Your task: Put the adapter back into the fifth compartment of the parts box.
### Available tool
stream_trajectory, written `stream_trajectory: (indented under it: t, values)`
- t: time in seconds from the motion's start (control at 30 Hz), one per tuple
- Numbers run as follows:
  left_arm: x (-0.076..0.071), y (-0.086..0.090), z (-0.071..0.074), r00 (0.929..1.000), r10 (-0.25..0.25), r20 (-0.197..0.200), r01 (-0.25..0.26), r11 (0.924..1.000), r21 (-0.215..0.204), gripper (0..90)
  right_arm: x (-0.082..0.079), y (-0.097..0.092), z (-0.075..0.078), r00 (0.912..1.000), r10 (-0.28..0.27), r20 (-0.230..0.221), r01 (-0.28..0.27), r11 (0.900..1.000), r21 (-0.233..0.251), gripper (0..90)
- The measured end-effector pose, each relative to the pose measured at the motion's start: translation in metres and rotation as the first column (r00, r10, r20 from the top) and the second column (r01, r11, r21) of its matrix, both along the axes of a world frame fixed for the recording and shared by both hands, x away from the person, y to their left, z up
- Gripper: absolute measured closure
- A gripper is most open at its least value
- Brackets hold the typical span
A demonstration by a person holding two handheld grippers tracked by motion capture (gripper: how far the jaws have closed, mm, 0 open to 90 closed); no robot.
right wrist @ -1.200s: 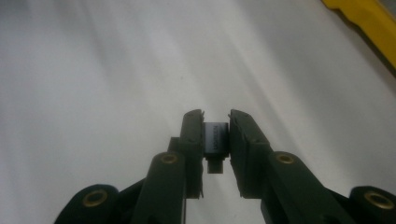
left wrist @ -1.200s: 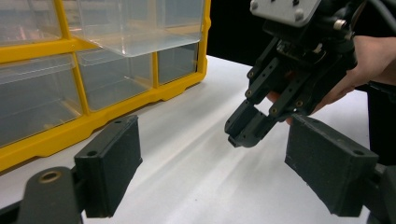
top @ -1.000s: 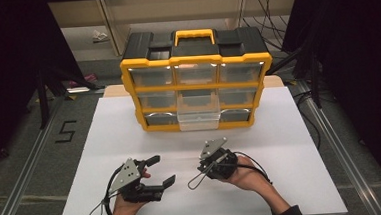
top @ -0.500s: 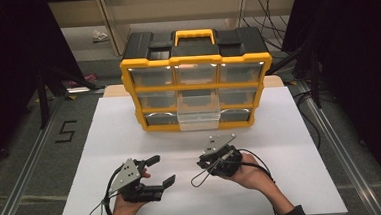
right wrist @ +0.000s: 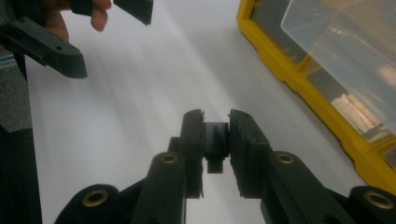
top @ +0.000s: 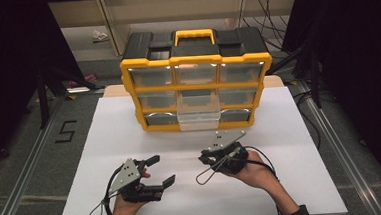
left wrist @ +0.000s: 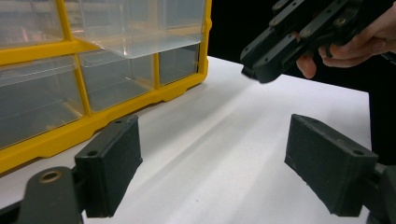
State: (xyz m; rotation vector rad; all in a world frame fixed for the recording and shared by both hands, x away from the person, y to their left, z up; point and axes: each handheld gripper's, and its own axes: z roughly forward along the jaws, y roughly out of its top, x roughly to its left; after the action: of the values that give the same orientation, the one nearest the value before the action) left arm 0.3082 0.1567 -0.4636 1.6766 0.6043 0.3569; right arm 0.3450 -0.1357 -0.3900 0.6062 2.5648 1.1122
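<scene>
Overhead, my left gripper (top: 160, 172) rests low on the white tabletop (top: 129, 126), jaws spread wide and empty, parked clear of the work. My right gripper (top: 207, 158) is lifted and tilted, jaws nearly together, pinching a small dark block. It sits further toward the yellow drawer organizer (top: 196, 62) than a second ago, when it lay closer to me; the left has not shifted. One clear drawer (top: 198, 114) in the lower middle column stands pulled out, likely the block's destination.

From the left gripper view, both pads (left wrist: 109, 170) stand well apart with bare table between them, and the open drawer (left wrist: 140, 28) juts out above.

From the right gripper view, the small dark block (right wrist: 215, 140) is clamped between my pads, and the drawer (right wrist: 345, 51) lies ahead to the right.
</scene>
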Motion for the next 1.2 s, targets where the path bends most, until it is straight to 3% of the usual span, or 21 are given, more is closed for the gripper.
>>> stream_trajectory:
  t: [0.63,0.9,1.2]
  values:
    - [0.0,0.0,0.0,1.0,0.0,-0.002,0.0,1.0,-0.001,17.8,-0.001,-0.009,0.015,0.9998,-0.017,0.01,0.016,0.9964,0.083,76.1]
    - [0.001,0.001,0.0,0.9999,0.004,-0.011,-0.005,0.9998,-0.019,17.7,0.003,-0.012,0.026,0.9997,-0.024,-0.002,0.025,0.9892,0.144,76.2]
    - [0.001,0.001,0.0,0.9999,0.004,-0.01,-0.004,0.9998,-0.021,17.7,0.008,-0.014,0.037,0.9993,-0.038,0.004,0.037,0.984,0.174,76.2]
